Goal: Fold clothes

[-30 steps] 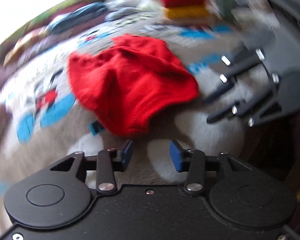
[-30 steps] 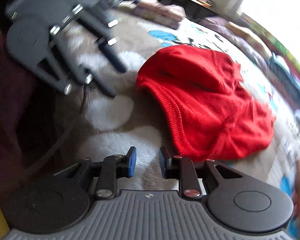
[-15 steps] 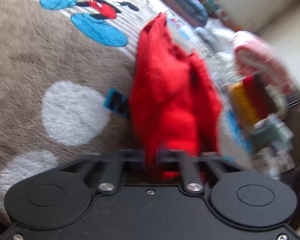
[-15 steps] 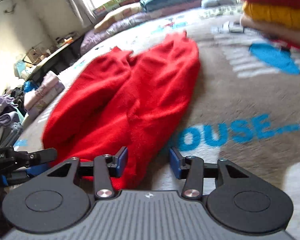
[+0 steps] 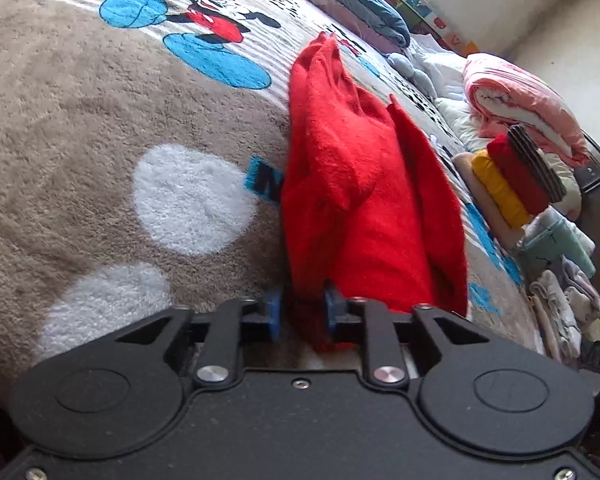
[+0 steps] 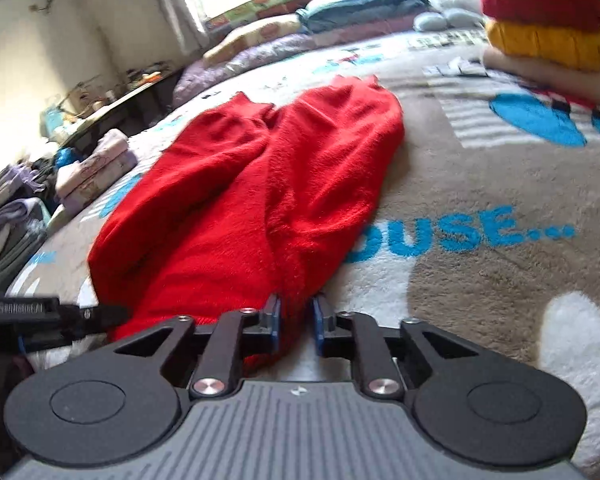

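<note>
A red knitted sweater [image 5: 356,184] lies bunched lengthwise on a brown Mickey Mouse blanket [image 5: 100,128]. My left gripper [image 5: 300,314] is shut on the near edge of the sweater, red fabric pinched between its blue pads. In the right wrist view the same sweater [image 6: 260,192] stretches away from me. My right gripper [image 6: 296,322] is shut on the sweater's near hem, with cloth between the pads. The left gripper's body [image 6: 52,316] shows at the left edge of the right wrist view, beside the sweater.
A stack of folded clothes, yellow and dark red [image 5: 512,184], stands at the right; it also shows in the right wrist view [image 6: 548,28]. A pink rolled quilt [image 5: 528,104], blue bedding [image 6: 360,8] and folded piles [image 6: 96,172] line the bed's edges.
Both grippers came down to the sweater's near edge. The left one has held it since half a second ago. The right one closed from open onto the hem.
</note>
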Demonstrator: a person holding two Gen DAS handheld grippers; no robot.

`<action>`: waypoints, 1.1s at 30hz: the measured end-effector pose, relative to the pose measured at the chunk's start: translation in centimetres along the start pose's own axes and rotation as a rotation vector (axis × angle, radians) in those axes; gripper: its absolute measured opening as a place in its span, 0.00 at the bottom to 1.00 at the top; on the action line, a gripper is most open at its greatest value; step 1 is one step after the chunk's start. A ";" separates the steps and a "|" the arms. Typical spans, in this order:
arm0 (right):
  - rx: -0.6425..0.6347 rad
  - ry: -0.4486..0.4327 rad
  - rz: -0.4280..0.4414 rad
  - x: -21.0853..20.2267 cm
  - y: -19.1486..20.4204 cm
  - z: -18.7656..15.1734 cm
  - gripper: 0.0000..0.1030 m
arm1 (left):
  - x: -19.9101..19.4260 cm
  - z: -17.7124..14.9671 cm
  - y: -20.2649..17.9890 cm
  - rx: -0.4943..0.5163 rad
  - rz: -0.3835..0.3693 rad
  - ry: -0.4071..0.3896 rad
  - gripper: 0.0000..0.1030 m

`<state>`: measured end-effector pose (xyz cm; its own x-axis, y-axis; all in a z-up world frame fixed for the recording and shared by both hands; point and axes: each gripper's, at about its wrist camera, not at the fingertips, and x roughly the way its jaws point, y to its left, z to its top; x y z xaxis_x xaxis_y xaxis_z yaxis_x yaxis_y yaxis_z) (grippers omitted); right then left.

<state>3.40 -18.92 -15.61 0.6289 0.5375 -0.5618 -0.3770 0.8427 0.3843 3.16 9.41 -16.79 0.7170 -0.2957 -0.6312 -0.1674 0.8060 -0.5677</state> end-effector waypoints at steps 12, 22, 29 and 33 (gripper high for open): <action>0.334 -0.130 0.247 -0.7 -5.7 -1.2 0.59 | -3.2 3.5 -0.8 0.133 0.033 -0.038 0.50; 0.128 -0.090 0.299 0.7 -2.7 -0.5 1.00 | 1.1 14.2 -4.2 0.299 0.113 -0.123 0.51; 0.155 -0.110 0.342 0.9 -3.5 0.1 1.00 | 7.3 19.1 -7.4 0.448 0.146 -0.059 0.51; 0.114 -0.120 0.329 1.2 -3.1 -0.2 1.00 | 10.9 20.7 -8.9 0.532 0.194 -0.027 0.49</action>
<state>5.13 -20.86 -17.62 0.5644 0.7664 -0.3068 -0.4988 0.6128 0.6130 26.42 9.64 -7.69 0.7251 -0.1092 -0.6799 0.0617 0.9937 -0.0937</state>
